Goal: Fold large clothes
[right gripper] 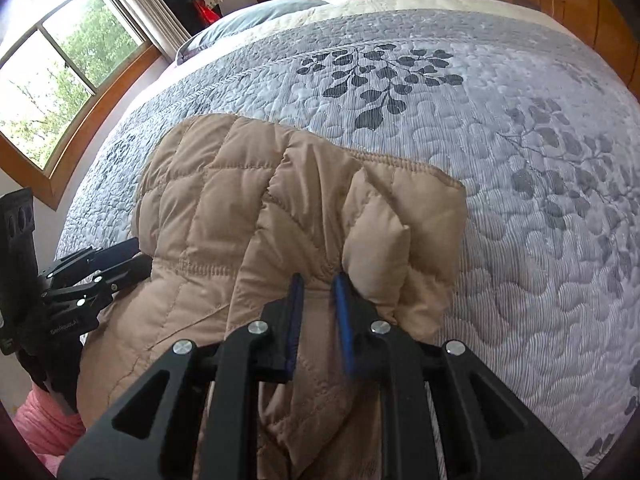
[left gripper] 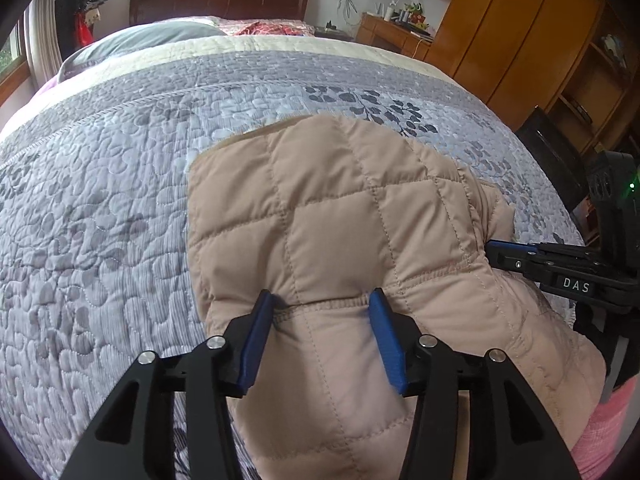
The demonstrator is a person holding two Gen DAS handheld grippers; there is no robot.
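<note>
Your left wrist view shows the wooden wardrobe [left gripper: 516,36]; your right wrist view shows the window [right gripper: 68,76] instead. The beige quilted jacket [left gripper: 340,216] lies bunched on the grey bedspread [left gripper: 100,200]. Your left gripper [left gripper: 322,308] straddles its seam, jaws apart, not pinching. Your right gripper [right gripper: 318,284] clenches a fold of it.
</note>
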